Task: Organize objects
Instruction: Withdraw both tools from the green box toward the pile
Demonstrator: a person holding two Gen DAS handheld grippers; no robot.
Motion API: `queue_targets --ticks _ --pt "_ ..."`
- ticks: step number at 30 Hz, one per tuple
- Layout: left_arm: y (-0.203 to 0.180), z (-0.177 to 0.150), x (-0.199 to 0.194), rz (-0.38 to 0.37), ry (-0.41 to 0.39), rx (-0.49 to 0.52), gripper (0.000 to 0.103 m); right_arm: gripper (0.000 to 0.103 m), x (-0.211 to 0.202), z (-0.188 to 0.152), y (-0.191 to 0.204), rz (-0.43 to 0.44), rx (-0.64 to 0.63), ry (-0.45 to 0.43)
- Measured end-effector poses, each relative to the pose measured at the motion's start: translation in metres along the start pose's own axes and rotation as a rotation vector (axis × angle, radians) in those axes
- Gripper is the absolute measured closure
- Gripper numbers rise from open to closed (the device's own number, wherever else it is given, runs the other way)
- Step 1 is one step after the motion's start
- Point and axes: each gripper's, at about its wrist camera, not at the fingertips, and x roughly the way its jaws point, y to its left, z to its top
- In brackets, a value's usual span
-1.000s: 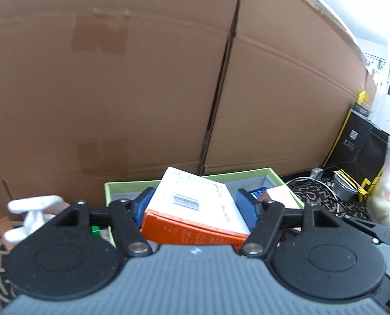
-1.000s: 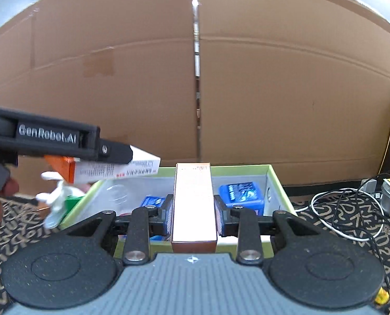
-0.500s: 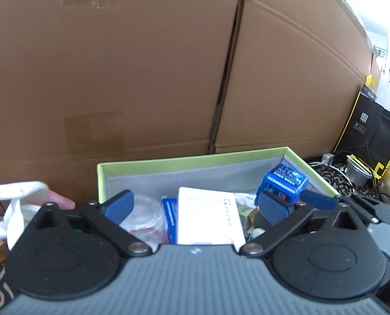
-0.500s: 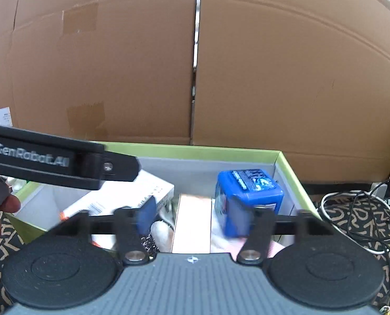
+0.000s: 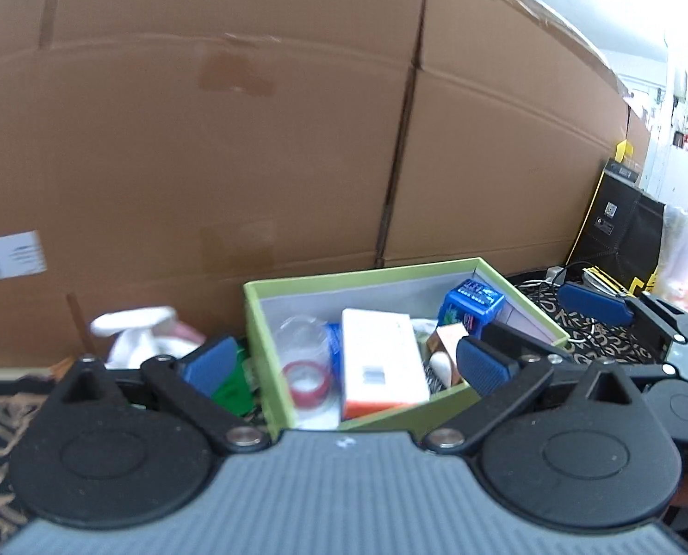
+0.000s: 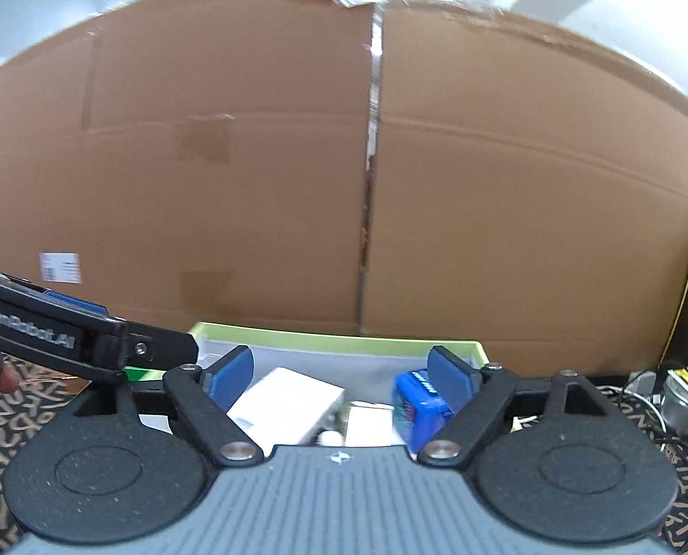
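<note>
A green box (image 5: 269,351) stands against a cardboard wall. In it lie a white and orange carton (image 5: 381,370), a clear tub with a red rim (image 5: 304,360), a blue cube box (image 5: 473,307) and a copper box end (image 5: 450,340). My left gripper (image 5: 344,363) is open and empty, above the box's near side. My right gripper (image 6: 341,377) is open and empty, also over the green box (image 6: 334,337), with the white carton (image 6: 288,404) and the blue cube box (image 6: 413,409) between its fingers' line. The left gripper's body (image 6: 66,342) shows at the left.
Big cardboard boxes (image 5: 297,162) form the back wall. A white object (image 5: 135,328) and something green (image 5: 232,388) lie left of the box. Cables (image 6: 644,393), a metal can (image 6: 684,404) and a black and yellow case (image 5: 621,240) are to the right on patterned cloth.
Both grippers opened and let go: the white and orange carton and the copper box now lie in the green box. Both grippers have since pulled back and up.
</note>
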Motion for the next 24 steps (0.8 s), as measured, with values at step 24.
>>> queue_targets --ticks 24 --pt "0.174 -0.066 -0.064 0.278 0.145 -0.275 0.000 0.031 0.014 -0.037 0.174 0.339 -0.084 0.153"
